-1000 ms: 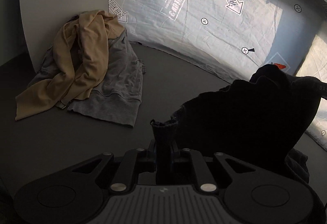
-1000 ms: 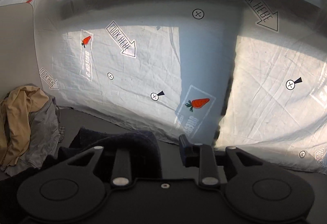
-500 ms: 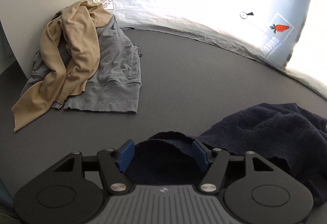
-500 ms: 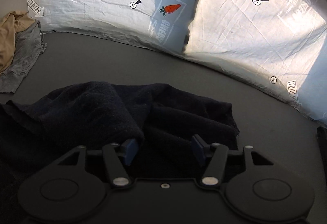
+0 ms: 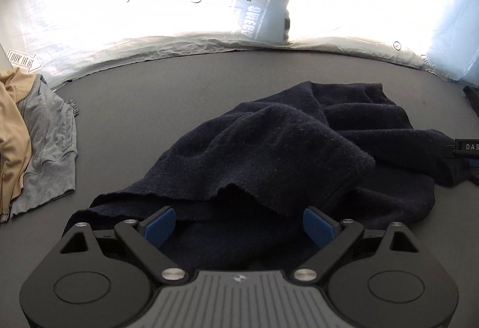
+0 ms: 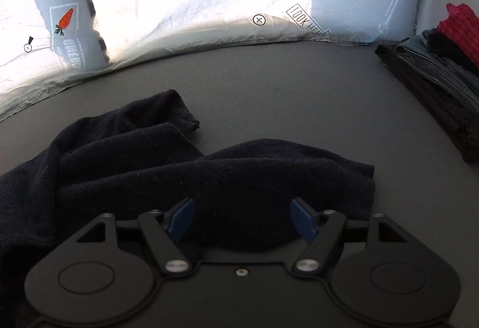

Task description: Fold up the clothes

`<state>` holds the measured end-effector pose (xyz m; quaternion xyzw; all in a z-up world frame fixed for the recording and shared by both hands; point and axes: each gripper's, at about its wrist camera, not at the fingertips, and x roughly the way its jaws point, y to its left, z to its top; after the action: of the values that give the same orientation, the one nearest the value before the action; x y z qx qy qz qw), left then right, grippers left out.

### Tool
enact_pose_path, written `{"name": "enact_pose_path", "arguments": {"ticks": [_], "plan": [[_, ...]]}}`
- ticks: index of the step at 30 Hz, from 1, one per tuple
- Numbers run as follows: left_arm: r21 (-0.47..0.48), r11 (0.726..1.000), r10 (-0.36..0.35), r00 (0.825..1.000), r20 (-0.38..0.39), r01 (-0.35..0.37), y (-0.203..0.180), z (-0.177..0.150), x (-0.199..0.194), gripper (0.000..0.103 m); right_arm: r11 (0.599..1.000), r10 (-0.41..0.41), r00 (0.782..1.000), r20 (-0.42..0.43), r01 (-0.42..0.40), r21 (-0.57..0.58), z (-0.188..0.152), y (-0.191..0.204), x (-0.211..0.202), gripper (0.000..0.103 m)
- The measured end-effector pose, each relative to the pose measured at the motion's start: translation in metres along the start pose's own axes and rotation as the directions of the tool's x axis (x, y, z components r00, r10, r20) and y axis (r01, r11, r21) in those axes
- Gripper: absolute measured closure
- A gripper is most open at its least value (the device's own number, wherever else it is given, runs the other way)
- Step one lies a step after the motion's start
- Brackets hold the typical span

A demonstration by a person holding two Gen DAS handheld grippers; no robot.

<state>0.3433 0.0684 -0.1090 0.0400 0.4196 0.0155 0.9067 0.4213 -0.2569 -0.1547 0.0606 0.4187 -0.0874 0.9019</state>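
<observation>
Dark navy knit sweater [image 5: 287, 148] lies in a rumpled heap mid-table on the grey tabletop [image 5: 149, 94], not flattened, no fold made in it yet. Left gripper [image 5: 239, 226] sits at the garment's near edge, jaws opening, blue pads clear of the cloth; fabric lies between them but nothing is pinched. Right gripper [image 6: 242, 218] same story: jaws opening, released, knit bunched between the pads but not squeezed. One sleeve or corner [image 6: 167, 112] flops out toward the far side.

Progress, by my judgement: partway through the batch. Folded stack [image 6: 434, 79] of dark, denim and red pieces at far right looks done. Unfolded pile at far left, tan garment [image 5: 12, 130] over grey sweatshirt [image 5: 51, 142], still waiting. Sweater itself just laid down; spreading, smoothing and all folds remain.
</observation>
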Motion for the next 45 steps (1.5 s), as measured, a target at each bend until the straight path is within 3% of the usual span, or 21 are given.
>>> {"name": "enact_pose_path", "arguments": {"ticks": [6, 10, 12, 14, 15, 16, 18, 19, 25, 30, 33, 36, 37, 39, 41, 43, 45], "plan": [[0.196, 0.980, -0.027, 1.000, 0.016, 0.024, -0.039, 0.021, 0.024, 0.006, 0.968, 0.063, 0.997, -0.044, -0.050, 0.245, -0.006, -0.029, 0.015, 0.025], [0.283, 0.959, -0.012, 1.000, 0.021, 0.005, -0.054, 0.030, 0.047, 0.010, 0.858, 0.189, 0.981, -0.048, -0.141, 0.493, -0.009, -0.052, 0.031, 0.024], [0.311, 0.950, -0.003, 1.000, 0.022, -0.004, -0.056, 0.033, 0.056, 0.028, 0.804, 0.211, 0.976, -0.043, -0.148, 0.576, -0.010, -0.058, 0.039, 0.022], [0.326, 0.945, 0.005, 1.000, 0.020, -0.011, -0.055, 0.037, 0.063, 0.046, 0.793, 0.217, 0.976, -0.027, -0.159, 0.588, -0.006, -0.056, 0.042, 0.023], [0.324, 0.946, 0.010, 1.000, 0.020, -0.016, -0.052, 0.039, 0.065, 0.054, 0.796, 0.220, 0.975, -0.028, -0.163, 0.583, -0.002, -0.055, 0.045, 0.043], [0.317, 0.948, 0.012, 1.000, 0.021, -0.018, -0.049, 0.042, 0.067, 0.059, 0.803, 0.224, 0.974, -0.036, -0.164, 0.573, 0.002, -0.052, 0.049, 0.056], [0.292, 0.956, 0.017, 1.000, 0.025, -0.024, -0.041, 0.048, 0.071, 0.075, 0.809, 0.220, 0.973, -0.077, -0.137, 0.572, 0.010, -0.050, 0.061, 0.100], [0.274, 0.961, 0.025, 0.999, 0.035, -0.034, -0.035, 0.051, 0.072, 0.077, 0.802, 0.219, 0.973, -0.076, -0.135, 0.582, 0.014, -0.050, 0.064, 0.103], [0.114, 0.982, 0.135, 0.984, 0.119, -0.149, 0.029, 0.071, 0.085, 0.086, 0.843, 0.159, 0.986, 0.046, -0.159, 0.514, 0.062, -0.021, 0.049, 0.103], [-0.020, 0.976, 0.217, 0.967, 0.135, -0.216, 0.107, 0.083, 0.121, 0.091, 0.909, 0.123, 0.978, 0.166, -0.178, 0.377, 0.121, 0.029, 0.018, 0.103], [-0.066, 0.968, 0.249, 0.960, 0.124, -0.243, 0.157, 0.098, 0.135, 0.090, 0.912, 0.118, 0.974, 0.191, -0.182, 0.367, 0.132, 0.050, 0.005, 0.101], [-0.099, 0.950, 0.305, 0.950, 0.073, -0.297, 0.204, 0.103, 0.155, 0.090, 0.913, 0.080, 0.985, 0.153, -0.134, 0.385, 0.113, 0.055, 0.001, 0.098], [-0.126, 0.947, 0.302, 0.952, 0.041, -0.295, 0.218, 0.103, 0.159, 0.090, 0.919, 0.056, 0.990, 0.126, -0.100, 0.382, 0.103, 0.055, 0.002, 0.093], [-0.177, 0.944, 0.278, 0.960, -0.026, -0.278, 0.242, 0.093, 0.163, 0.086, 0.929, -0.002, 0.998, 0.055, -0.019, 0.368, 0.080, 0.055, 0.008, 0.073], [-0.164, 0.946, 0.273, 0.960, -0.055, -0.278, 0.245, 0.074, 0.160, 0.082, 0.922, -0.002, 1.000, -0.025, 0.012, 0.387, 0.054, 0.054, 0.017, 0.067], [-0.111, 0.950, 0.287, 0.956, -0.064, -0.292, 0.236, 0.057, 0.153, 0.077, 0.910, 0.029, 0.996, -0.081, 0.007, 0.415, 0.035, 0.055, 0.026, 0.060], [-0.078, 0.954, 0.284, 0.955, -0.084, -0.290, 0.226, 0.040, 0.143, 0.058, 0.894, 0.064, 0.992, -0.112, -0.008, 0.447, 0.025, 0.058, 0.037, 0.056]]}}
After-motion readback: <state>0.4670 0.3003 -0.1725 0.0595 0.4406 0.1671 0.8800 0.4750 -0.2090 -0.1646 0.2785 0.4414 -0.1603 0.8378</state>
